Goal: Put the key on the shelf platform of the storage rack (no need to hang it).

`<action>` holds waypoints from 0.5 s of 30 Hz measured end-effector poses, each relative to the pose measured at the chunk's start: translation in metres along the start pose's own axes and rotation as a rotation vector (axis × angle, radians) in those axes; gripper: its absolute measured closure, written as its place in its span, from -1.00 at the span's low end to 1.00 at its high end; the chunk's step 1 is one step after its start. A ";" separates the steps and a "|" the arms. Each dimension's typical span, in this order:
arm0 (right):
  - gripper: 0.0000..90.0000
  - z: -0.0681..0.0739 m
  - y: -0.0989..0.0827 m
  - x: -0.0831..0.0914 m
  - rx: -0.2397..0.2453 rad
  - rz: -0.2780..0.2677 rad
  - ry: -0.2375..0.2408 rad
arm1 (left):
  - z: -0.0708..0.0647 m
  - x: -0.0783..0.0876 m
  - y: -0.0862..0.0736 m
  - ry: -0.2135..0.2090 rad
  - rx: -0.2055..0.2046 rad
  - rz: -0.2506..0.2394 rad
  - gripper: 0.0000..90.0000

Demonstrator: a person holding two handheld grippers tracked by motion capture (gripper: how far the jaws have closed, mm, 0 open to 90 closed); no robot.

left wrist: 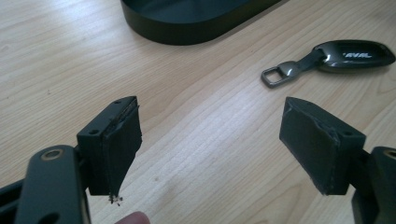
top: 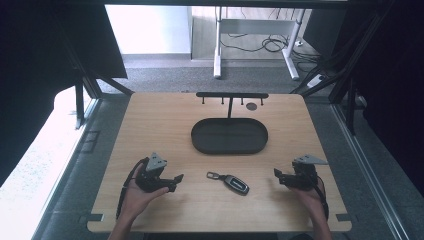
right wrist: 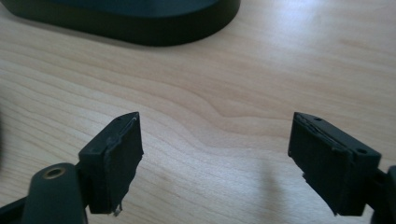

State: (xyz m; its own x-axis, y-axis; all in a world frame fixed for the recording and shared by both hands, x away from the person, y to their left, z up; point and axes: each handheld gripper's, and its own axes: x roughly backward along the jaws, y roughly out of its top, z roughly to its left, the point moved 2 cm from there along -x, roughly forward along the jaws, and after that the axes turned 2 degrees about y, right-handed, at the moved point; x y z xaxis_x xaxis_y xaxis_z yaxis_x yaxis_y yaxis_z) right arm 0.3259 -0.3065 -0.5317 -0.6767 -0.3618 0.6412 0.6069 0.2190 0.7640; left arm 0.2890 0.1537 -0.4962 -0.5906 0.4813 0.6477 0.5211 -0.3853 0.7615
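Key fob (top: 236, 184), lying flat between both wide-open, empty grippers (top: 176, 179) (top: 278, 175), looks light, rigid and glossy-slick, best pinched across its narrow body sides.

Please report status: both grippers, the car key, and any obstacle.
Left gripper open, empty. Right gripper open, empty. Car key flat on table, untouched, between them. Nothing in the way.
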 end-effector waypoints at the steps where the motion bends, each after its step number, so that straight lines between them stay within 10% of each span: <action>1: -0.53 0.000 0.001 0.002 0.015 -0.009 0.005 | 0.000 0.001 0.000 -0.002 -0.001 0.001 -0.52; 10: -0.42 0.017 0.009 0.002 0.147 0.010 0.028 | 0.005 0.006 -0.002 0.007 0.038 -0.041 -0.50; 15: -0.43 0.023 0.013 0.003 0.242 0.047 0.013 | -0.001 0.002 -0.004 -0.029 -0.006 -0.009 -0.49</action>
State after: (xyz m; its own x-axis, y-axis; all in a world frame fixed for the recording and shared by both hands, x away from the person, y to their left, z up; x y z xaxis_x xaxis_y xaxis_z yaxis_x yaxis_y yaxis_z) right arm 0.3224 -0.2839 -0.5183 -0.6439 -0.3570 0.6767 0.5190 0.4461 0.7292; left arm 0.2850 0.1556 -0.4977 -0.5773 0.5071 0.6400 0.5119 -0.3859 0.7675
